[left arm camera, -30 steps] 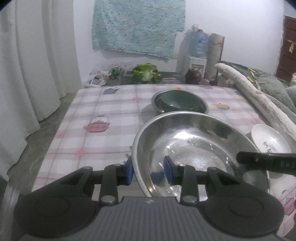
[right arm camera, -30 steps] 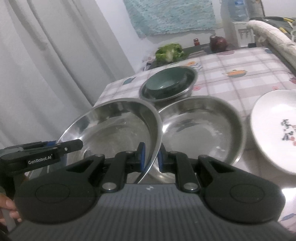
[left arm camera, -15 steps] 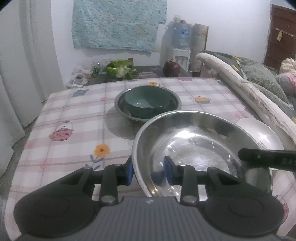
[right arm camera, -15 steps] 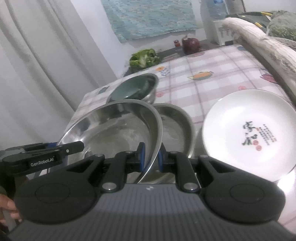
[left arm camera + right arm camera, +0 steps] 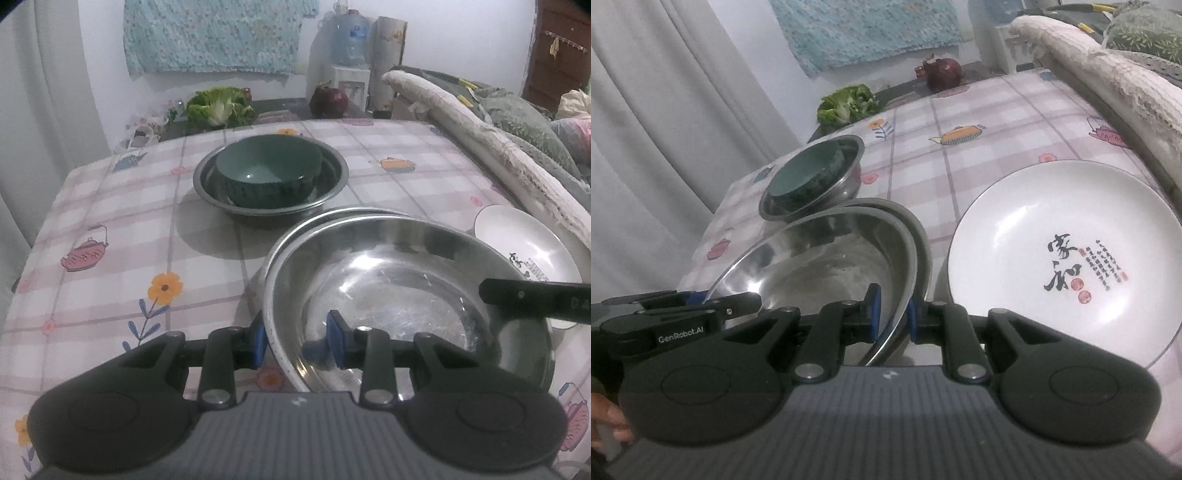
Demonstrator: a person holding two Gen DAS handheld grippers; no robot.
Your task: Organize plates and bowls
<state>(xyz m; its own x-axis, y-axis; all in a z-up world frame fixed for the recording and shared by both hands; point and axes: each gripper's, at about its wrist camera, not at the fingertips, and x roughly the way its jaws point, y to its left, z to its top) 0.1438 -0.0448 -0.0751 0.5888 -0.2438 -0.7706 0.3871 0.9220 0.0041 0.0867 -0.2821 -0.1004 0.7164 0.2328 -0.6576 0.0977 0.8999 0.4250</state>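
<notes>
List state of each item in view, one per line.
Left claw: shut on upper steel basin rim.
Right claw: shut on upper steel basin rim, opposite side.
Upper steel basin: held by both, nested over lower steel basin.
Green bowl: upright, inside small steel bowl.
White plate: flat on table, empty, beside the basins.
</notes>
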